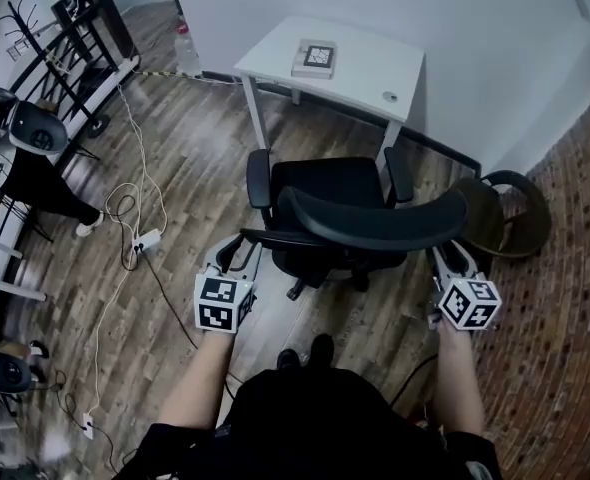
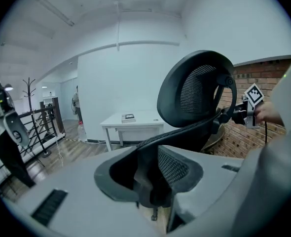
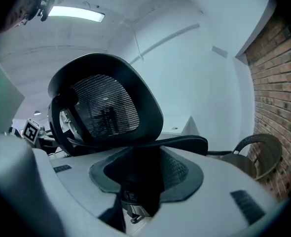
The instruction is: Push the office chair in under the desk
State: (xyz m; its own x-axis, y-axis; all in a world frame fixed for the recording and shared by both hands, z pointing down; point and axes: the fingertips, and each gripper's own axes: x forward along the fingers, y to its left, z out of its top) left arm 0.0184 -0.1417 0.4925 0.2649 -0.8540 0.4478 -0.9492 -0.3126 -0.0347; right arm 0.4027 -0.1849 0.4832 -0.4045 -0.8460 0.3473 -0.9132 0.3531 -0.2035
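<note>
Wood floor, bench ahead; left hand-held gripper & right hand-held gripper each clamp chair back's side edges. Stiff frame, prob. rolls easy.

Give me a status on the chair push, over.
Left claw and right claw shut on the office chair, at its backrest. Chair faces the desk, not yet under. Armrests may catch the desk legs; brown chair close at right.

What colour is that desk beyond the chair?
The desk is white, seen best in the head view.
</note>
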